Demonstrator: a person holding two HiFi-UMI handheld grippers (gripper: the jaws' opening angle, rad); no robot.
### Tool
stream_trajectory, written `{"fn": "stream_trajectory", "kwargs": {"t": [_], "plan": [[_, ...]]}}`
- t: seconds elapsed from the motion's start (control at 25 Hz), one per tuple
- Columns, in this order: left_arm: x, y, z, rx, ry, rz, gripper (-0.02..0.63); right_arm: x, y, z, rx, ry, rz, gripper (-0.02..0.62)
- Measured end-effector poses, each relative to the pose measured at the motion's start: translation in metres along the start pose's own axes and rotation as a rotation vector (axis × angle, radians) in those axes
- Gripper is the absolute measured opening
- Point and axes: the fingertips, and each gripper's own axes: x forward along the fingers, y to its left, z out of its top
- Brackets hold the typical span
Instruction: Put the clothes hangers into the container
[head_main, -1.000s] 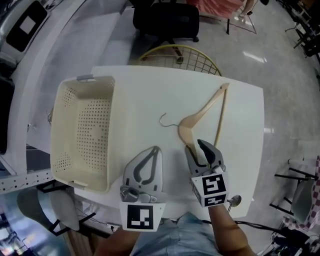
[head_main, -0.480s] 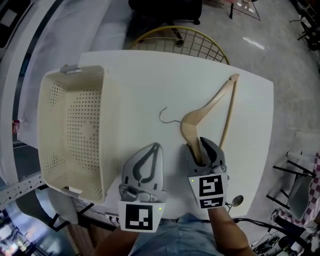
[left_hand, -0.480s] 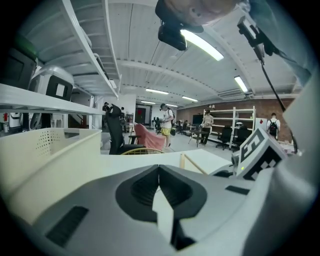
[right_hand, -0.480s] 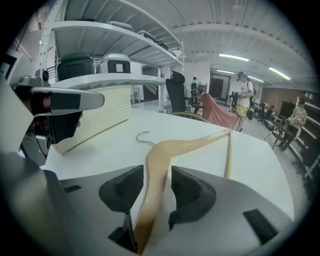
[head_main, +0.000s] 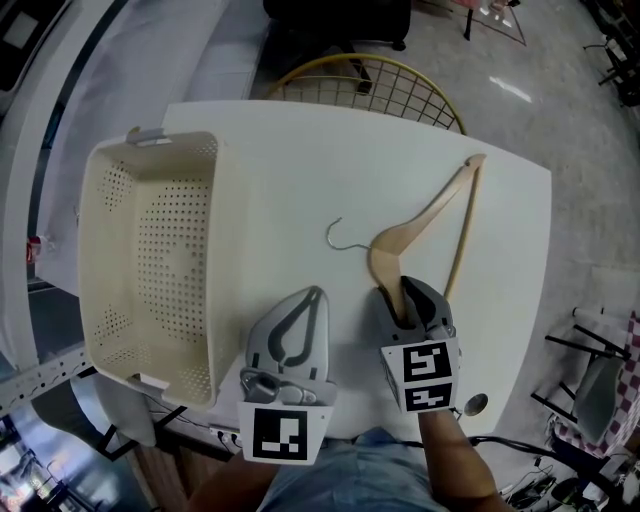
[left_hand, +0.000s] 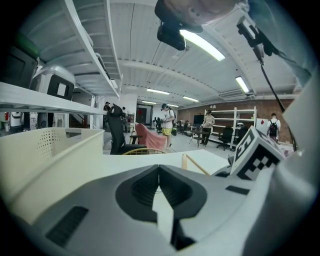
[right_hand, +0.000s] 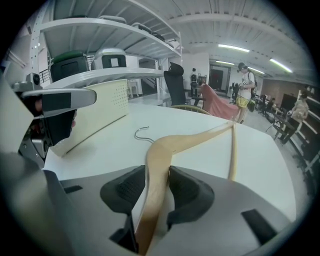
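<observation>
Right gripper view: right tool (right_hand: 155, 174) closing onto hanger (right_hand: 192, 137) | head view: left tool (head_main: 313, 296) pinched together, beside container (head_main: 160, 250)

Head view overhead; gripper views low, close, sharing table (head_main: 290, 170).

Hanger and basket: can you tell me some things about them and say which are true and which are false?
1. The hanger is wooden with a metal hook. True.
2. The hanger lies inside the basket. False: it lies on the table, and nothing shows in the basket.
3. The left tool holds the hanger. False: it is shut on nothing; the hanger's arm sits between the closing jaws of the right tool.
4. The basket stands left of the hanger. True.
</observation>
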Motion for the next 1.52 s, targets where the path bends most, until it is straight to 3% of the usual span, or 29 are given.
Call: {"fn": "stream_trajectory", "kwargs": {"t": [0.4,0.64,0.8,1.0,1.28,1.52], "plan": [[-0.012,-0.003,0.009,-0.012,-0.02,0.02,0.011,-0.002,-0.004,0.0,0.033,0.003,-0.01,0.127],[-0.024,-0.007,0.017,0.01,-0.044,0.032,0.012,-0.017,-0.006,0.009,0.052,-0.063,-0.016,0.126],[-0.032,-0.014,0.03,0.046,-0.082,0.034,0.011,-0.035,-0.007,0.028,0.041,-0.135,-0.015,0.126],[-0.047,-0.02,0.053,0.035,-0.143,0.075,0.012,-0.07,-0.006,0.059,0.016,-0.238,0.002,0.126],[-0.09,-0.041,0.093,0.032,-0.242,0.128,0.012,-0.147,0.006,0.1,-0.035,-0.387,0.036,0.127],[-0.129,-0.051,0.13,0.079,-0.351,0.206,0.012,-0.207,0.022,0.131,-0.11,-0.527,0.075,0.127]]}}
